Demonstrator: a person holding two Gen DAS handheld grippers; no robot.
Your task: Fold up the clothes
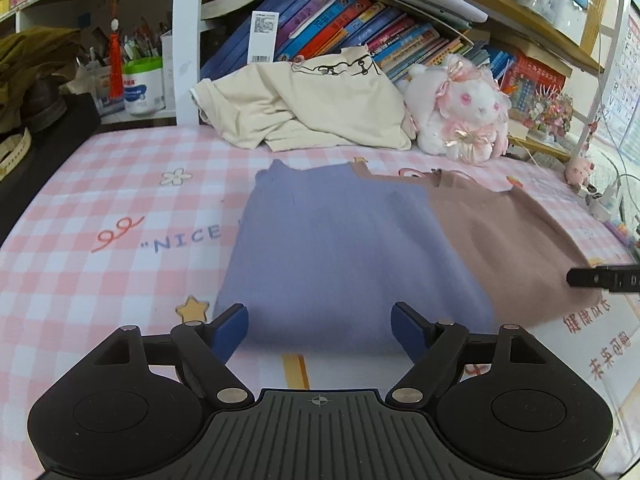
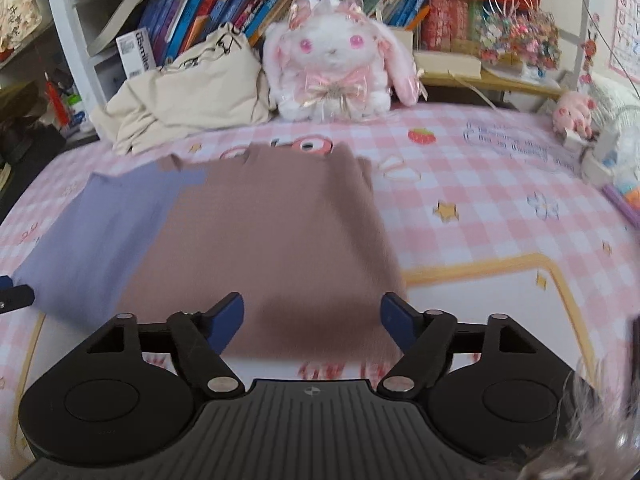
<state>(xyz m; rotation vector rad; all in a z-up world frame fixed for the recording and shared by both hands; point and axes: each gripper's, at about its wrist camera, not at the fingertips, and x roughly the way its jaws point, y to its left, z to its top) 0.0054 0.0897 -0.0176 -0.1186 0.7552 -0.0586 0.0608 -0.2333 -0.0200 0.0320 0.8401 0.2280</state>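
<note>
The left gripper (image 1: pixel 319 330) hangs released, its blue-padded jaws spread wide and holding nothing, just short of the near edge of the garment (image 1: pixel 352 248). That garment lies flat on the pink checked bed (image 1: pixel 120 208), folded into a rough rectangle. Dead ahead of the left jaws lies its lilac part, and the brown part runs off to their right.

The right gripper (image 2: pixel 312 322) is likewise released, jaws apart and empty, with the brown part of the garment (image 2: pixel 260 232) straight ahead and its near edge between the pads; the lilac part lies to their left. Whether either pad touches the cloth cannot be told, as the fabric is blurred.

Each view catches the other tool. At the far right of the left view a black tip of the right gripper sits at the brown edge. At the far left of the right view a black and blue tip of the left gripper (image 2: pixel 14 296) sits by the lilac corner.

Beyond the garment, a crumpled cream shirt (image 1: pixel 304 104) and a white plush rabbit (image 1: pixel 460 116) rest against a bookshelf (image 1: pixel 360 28).

Only the left view shows the words "NICE" on the sheet to the left of the jaws, a red tassel (image 1: pixel 116 64), and a white tub (image 1: pixel 143 86). Only the right view shows a printed strawberry (image 2: pixel 421 136), a yellow star (image 2: pixel 447 211) and a small pink plush (image 2: pixel 574 114), all off to the right.
</note>
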